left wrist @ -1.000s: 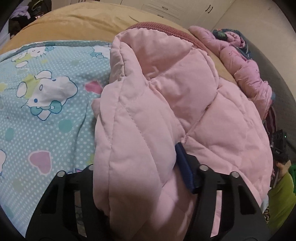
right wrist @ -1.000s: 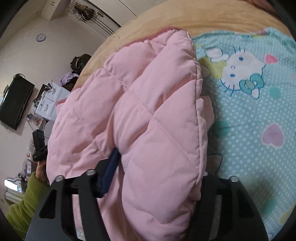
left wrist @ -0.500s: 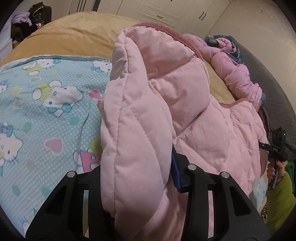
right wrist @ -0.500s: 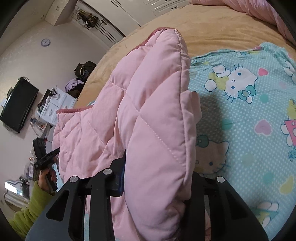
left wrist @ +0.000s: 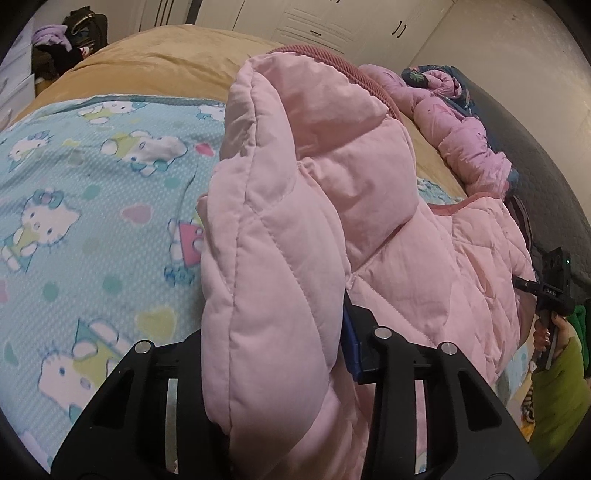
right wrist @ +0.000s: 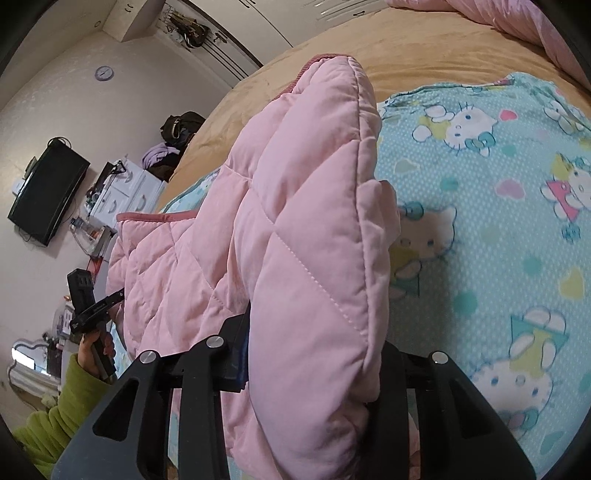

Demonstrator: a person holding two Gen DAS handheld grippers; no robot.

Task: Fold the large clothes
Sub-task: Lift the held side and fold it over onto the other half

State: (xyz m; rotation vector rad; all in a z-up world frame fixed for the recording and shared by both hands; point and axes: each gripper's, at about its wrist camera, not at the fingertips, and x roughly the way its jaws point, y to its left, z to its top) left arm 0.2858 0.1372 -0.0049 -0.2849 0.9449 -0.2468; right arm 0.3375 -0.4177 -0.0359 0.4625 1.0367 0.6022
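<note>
A large pink quilted padded garment (left wrist: 332, 166) lies across the bed, one thick folded edge raised. My left gripper (left wrist: 273, 339) is shut on that puffy edge, with the blue pad (left wrist: 349, 347) pressing into the fabric. My right gripper (right wrist: 314, 350) is shut on the same garment (right wrist: 295, 184) further along the edge, and the padding bulges out over both fingers. The rest of the garment hangs down between the two grippers. A hand in a green sleeve (left wrist: 554, 369) holds the other gripper's handle at each view's edge.
Under the garment is a light blue sheet (left wrist: 92, 221) with cartoon cats, over a tan blanket (left wrist: 155, 70). Another crumpled pink garment (left wrist: 461, 147) lies at the far right. White wardrobe doors (left wrist: 314, 26), drawers (right wrist: 122, 188) and a wall television (right wrist: 44, 192) surround the bed.
Both grippers closed tighter on the padded edge and lifted it up and back. More of the blue sheet and the hanging part of the garment now show.
</note>
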